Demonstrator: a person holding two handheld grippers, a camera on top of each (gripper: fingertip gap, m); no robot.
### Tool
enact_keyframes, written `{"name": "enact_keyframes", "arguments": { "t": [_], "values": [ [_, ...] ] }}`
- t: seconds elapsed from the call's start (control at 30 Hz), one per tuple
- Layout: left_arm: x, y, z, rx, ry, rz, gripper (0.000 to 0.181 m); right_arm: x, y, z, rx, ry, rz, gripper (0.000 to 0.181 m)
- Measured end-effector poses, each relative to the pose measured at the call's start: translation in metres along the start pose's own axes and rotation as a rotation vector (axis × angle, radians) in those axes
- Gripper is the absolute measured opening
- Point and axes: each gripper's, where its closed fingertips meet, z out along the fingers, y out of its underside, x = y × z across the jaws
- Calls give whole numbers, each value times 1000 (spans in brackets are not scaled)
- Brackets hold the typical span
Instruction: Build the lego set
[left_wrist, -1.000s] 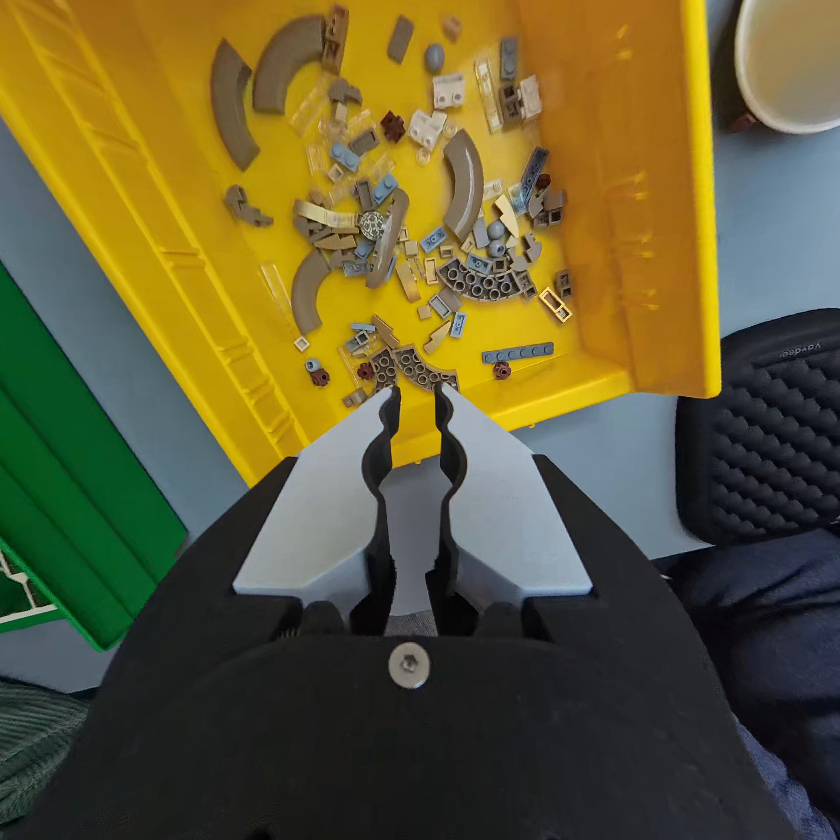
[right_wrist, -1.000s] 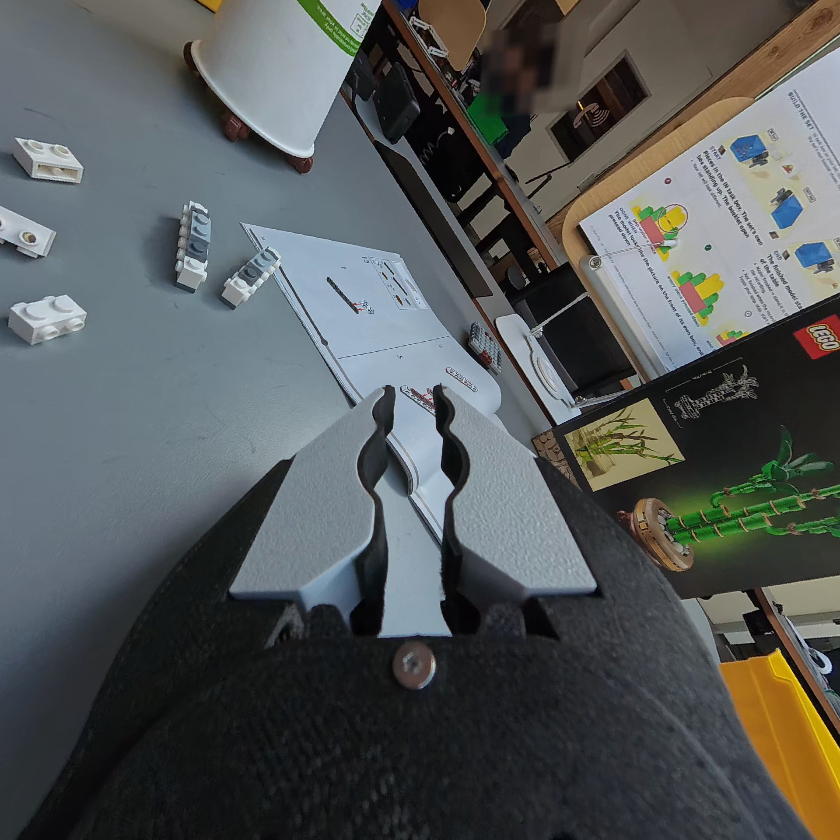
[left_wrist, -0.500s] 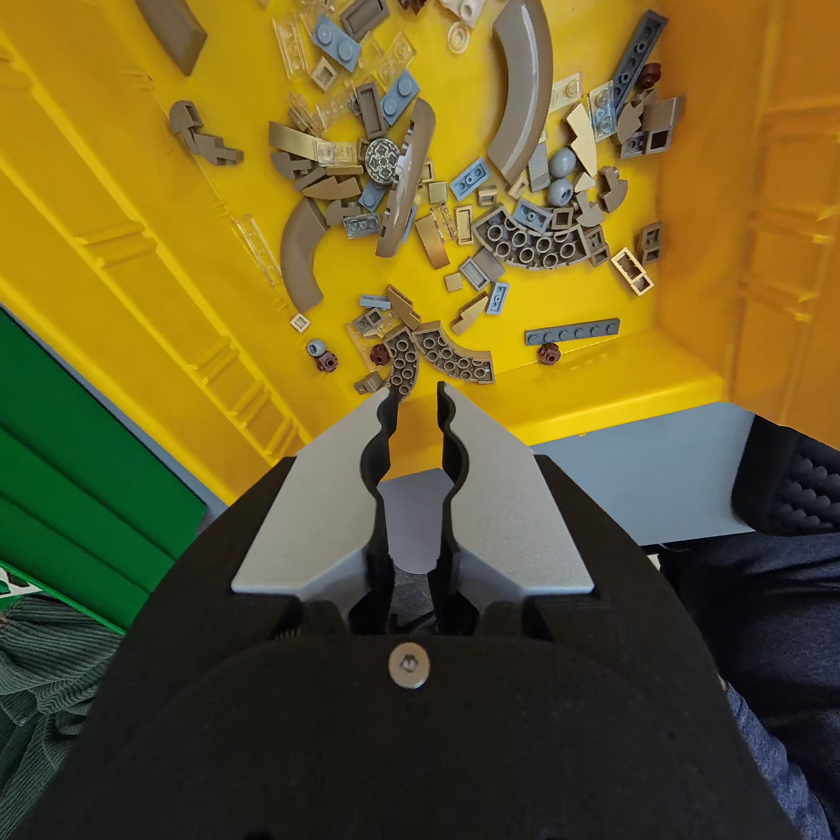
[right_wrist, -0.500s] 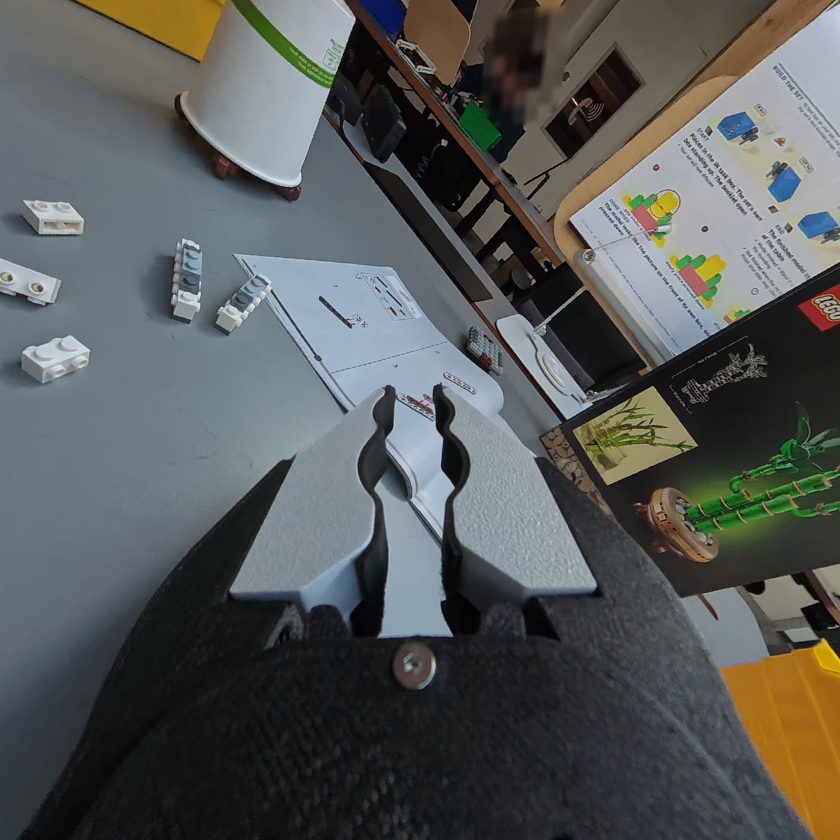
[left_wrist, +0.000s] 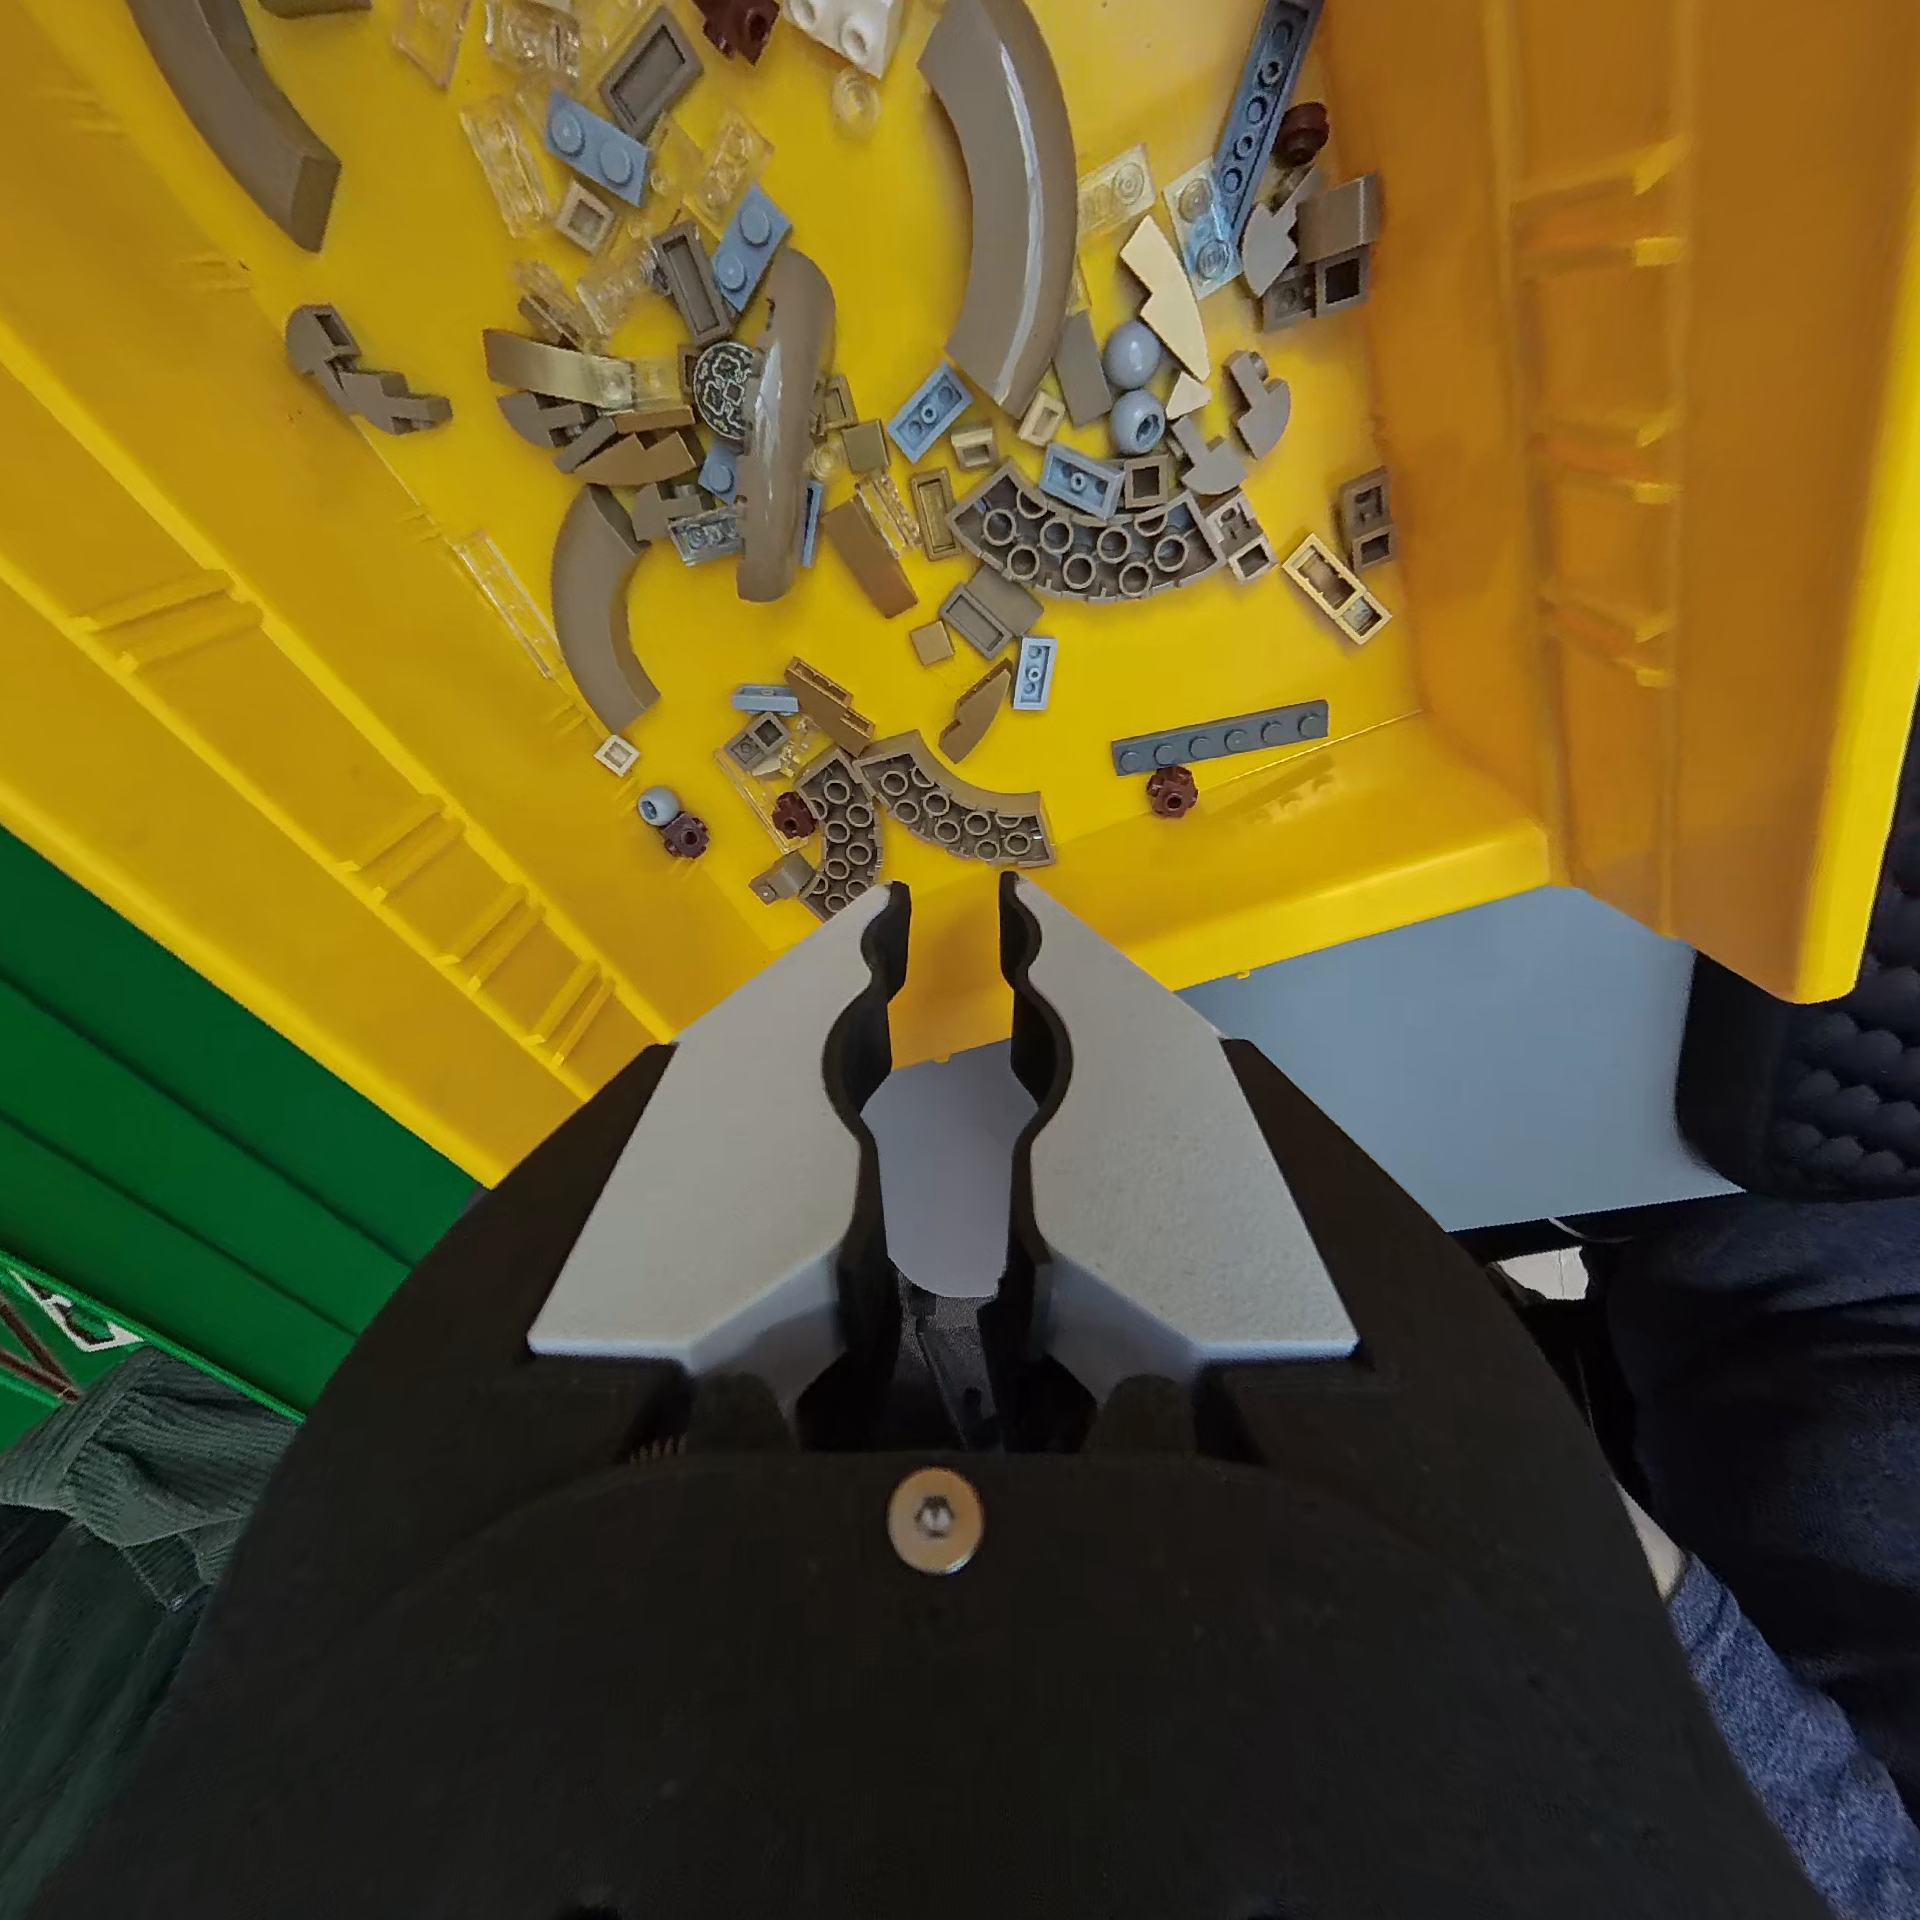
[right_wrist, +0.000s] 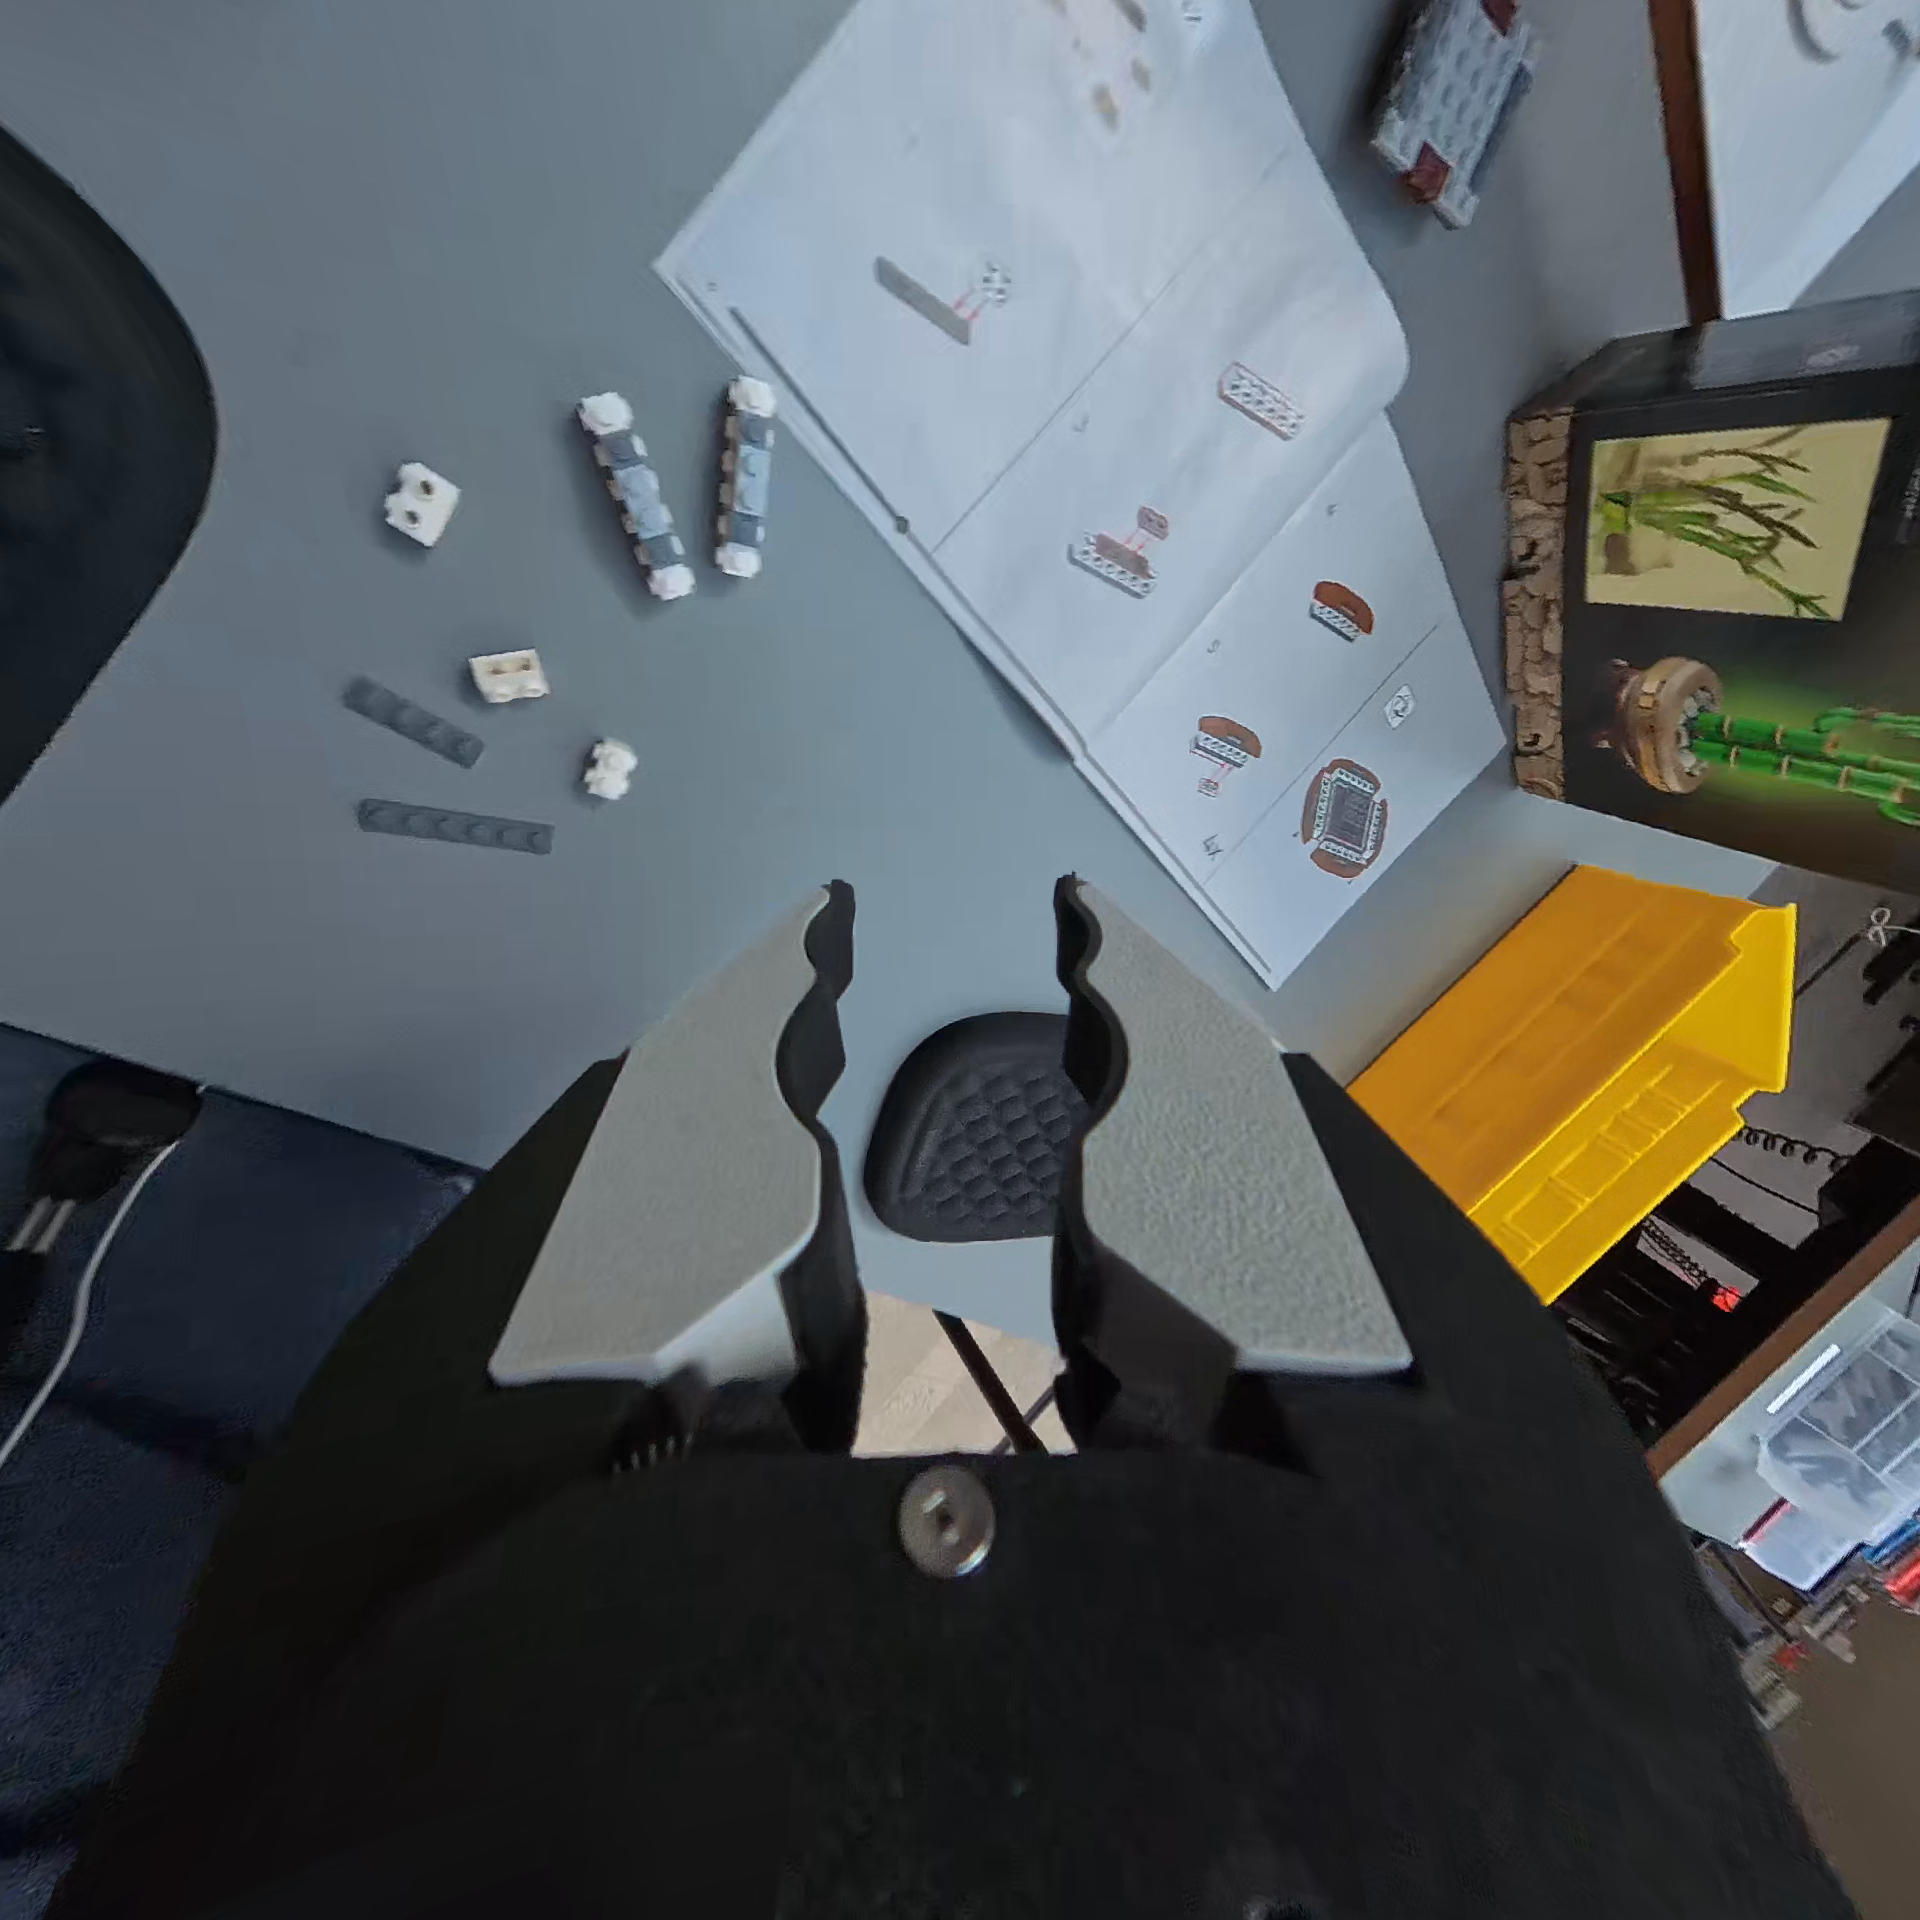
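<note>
1. Left wrist view: left gripper (left_wrist: 953, 899) is slightly open and empty, above the near edge of the yellow bin (left_wrist: 1299, 894). Loose bricks (left_wrist: 951, 816) lie on the bin floor.
2. Right wrist view: right gripper (right_wrist: 951, 904) is wider open and empty, over the grey table (right_wrist: 312, 956). Two brick strips (right_wrist: 634, 497), white bricks (right_wrist: 507, 675) and dark plates (right_wrist: 454, 827) lie beside the manual (right_wrist: 1091, 436).

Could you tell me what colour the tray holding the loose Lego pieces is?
Bright yellow tray, clearest in the left wrist view.
</note>
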Motion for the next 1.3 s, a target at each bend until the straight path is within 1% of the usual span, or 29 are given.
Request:
{"name": "enact_keyframes", "arguments": {
  "t": [0.03,0.1,0.17,0.27,0.33,0.4,0.5,0.6,0.63,0.73,0.87,0.93,1.03,1.1,1.17,1.23,1.3],
  "values": [
    [1,0,1,-5,-1,4,15,-17,-4,-7,-41,-25,-44,35],
    [3,0,2,-13,-2,8,15,-38,-12,-19,-107,14,-155,37],
    [4,-1,3,-18,-2,16,15,-67,-20,-27,-129,-13,-256,36],
    [6,-4,4,-20,-3,27,15,-95,-19,-31,-170,-75,-372,38],
    [6,-5,4,-24,-5,32,15,-109,-14,-33,-196,-154,-395,39],
    [7,-5,3,-20,-8,39,15,-118,-15,-33,-198,-213,-436,35],
    [9,-7,1,-5,-7,46,14,-114,-12,-32,-254,-236,-431,40],
    [8,-7,0,2,-4,46,14,-99,-19,-28,-246,-232,-418,38],
    [6,-7,0,7,-5,42,14,-89,-20,-25,-245,-237,-378,39],
    [1,-6,-4,26,-10,21,15,-50,-24,-13,-203,-245,-174,38],
    [-2,-4,-10,71,4,8,18,-2,-19,7,-24,-321,71,37],
    [-5,-3,-14,97,11,0,20,21,-17,17,118,-351,188,37],
    [-9,-9,-23,172,23,-11,21,44,-2,33,302,-438,359,33],
    [-10,-15,-32,234,31,-6,21,60,5,44,436,-456,418,33],
    [-4,-20,-39,289,59,26,21,84,7,55,617,-387,443,41],
    [-1,-20,-39,300,68,56,21,98,10,62,786,-286,399,51],
    [-5,-16,-33,260,52,57,22,118,16,65,951,-77,350,61]
  ]
}}
